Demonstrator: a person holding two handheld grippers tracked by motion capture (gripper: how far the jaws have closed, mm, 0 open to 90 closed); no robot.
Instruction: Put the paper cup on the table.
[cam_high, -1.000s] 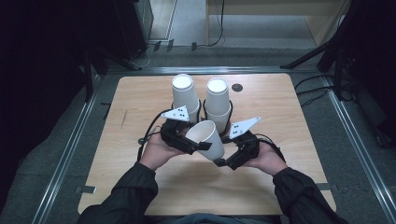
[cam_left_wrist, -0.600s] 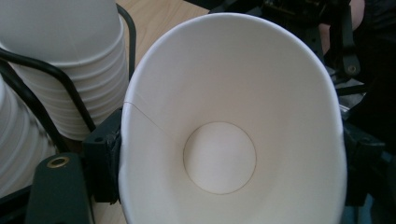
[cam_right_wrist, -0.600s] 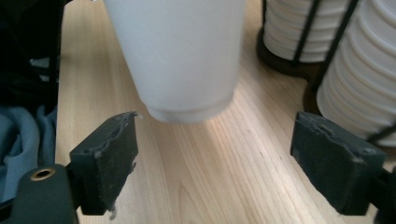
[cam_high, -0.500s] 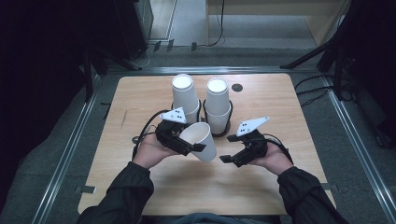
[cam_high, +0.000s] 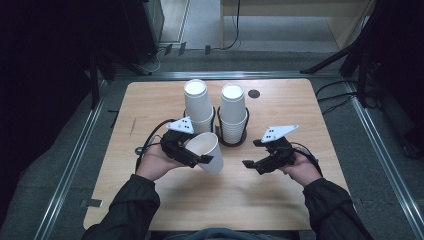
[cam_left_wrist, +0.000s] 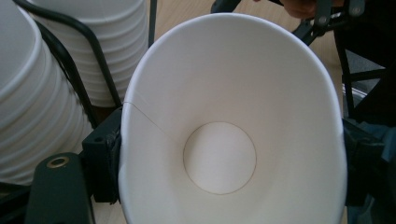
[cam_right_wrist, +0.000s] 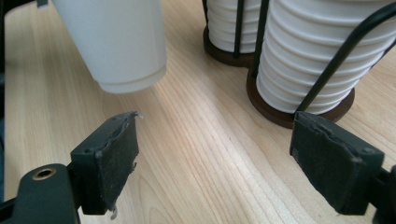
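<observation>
**Left gripper carries one paper cup clear of the stacks while the right stands ready**

The left gripper clamps a single white paper cup by its sides, the rim squeezed slightly oval. The cup is tilted and sits just in front of the wire cup holder, clear of its two stacks, so it looks like one cup separated from the rest and carried apart. The left stack of cups and the right stack of cups stand upright in the holder's rings, which keep them from tipping.

The right gripper is just in front and to the right of the holder, with its jaws wide and nothing between them. It points toward the cup, probably ready to take or steady it.

The left gripper view looks straight into the paper cup, showing an empty inside, a side seam and the dented rim. The right gripper view shows the paper cup's base hanging above the wooden table, not resting on it, and the holder's dark round bases. The high view gives the overall layout.
</observation>
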